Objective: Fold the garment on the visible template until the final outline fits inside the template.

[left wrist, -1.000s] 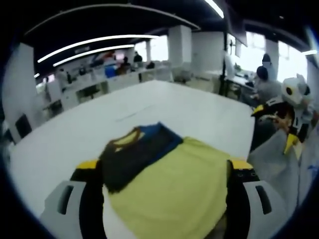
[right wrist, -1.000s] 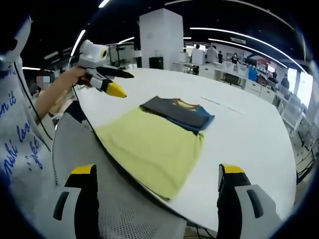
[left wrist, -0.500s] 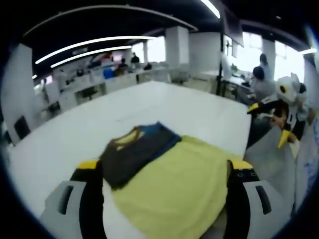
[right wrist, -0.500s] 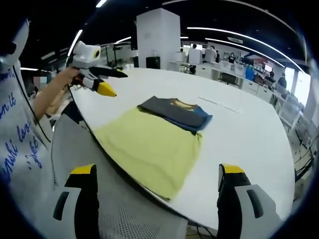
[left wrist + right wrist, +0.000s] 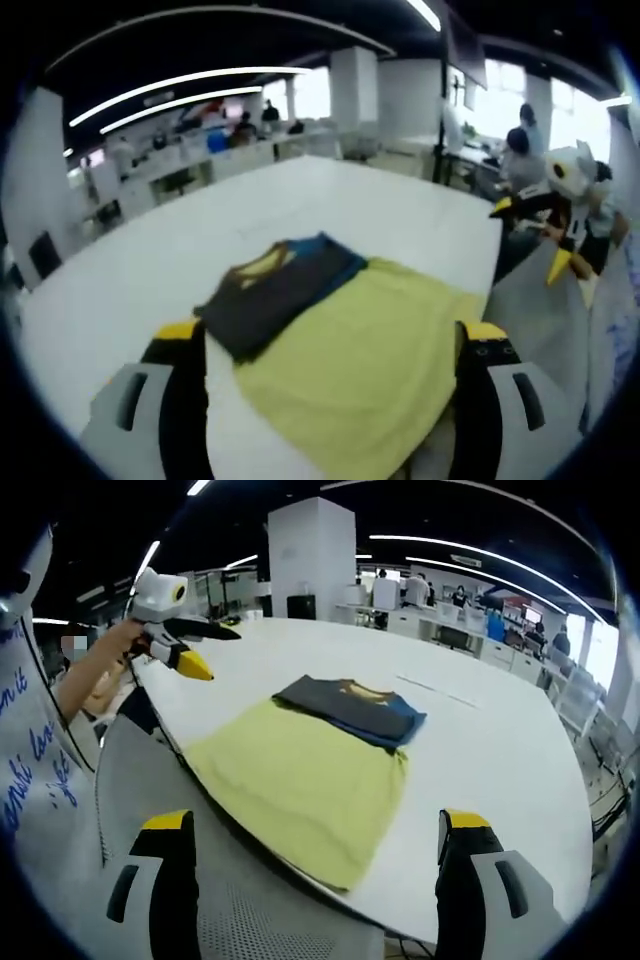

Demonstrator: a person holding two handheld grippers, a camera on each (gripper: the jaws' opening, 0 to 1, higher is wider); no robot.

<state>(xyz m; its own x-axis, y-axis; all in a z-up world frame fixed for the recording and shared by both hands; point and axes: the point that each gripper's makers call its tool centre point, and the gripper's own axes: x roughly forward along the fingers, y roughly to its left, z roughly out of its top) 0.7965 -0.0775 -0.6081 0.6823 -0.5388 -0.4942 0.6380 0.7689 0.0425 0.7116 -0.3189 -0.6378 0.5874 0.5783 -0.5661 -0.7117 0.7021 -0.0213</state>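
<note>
The folded dark grey garment with blue and yellow trim (image 5: 352,707) lies flat on the yellow rectangular template (image 5: 300,782), neckline pointing away from it. Both lie on the white table (image 5: 500,750). The left gripper (image 5: 330,385) and right gripper (image 5: 315,870) both stand spread, holding nothing.

Left gripper view: near edge of the yellow template (image 5: 370,370) cut off between the left claw (image 5: 330,400) jaws; the folded garment (image 5: 275,300) hides part of it. Background people and desks too blurred to resolve. Right gripper view: the template's near corner (image 5: 345,875) overhangs the table (image 5: 500,770) edge; garment print illegible.
</note>
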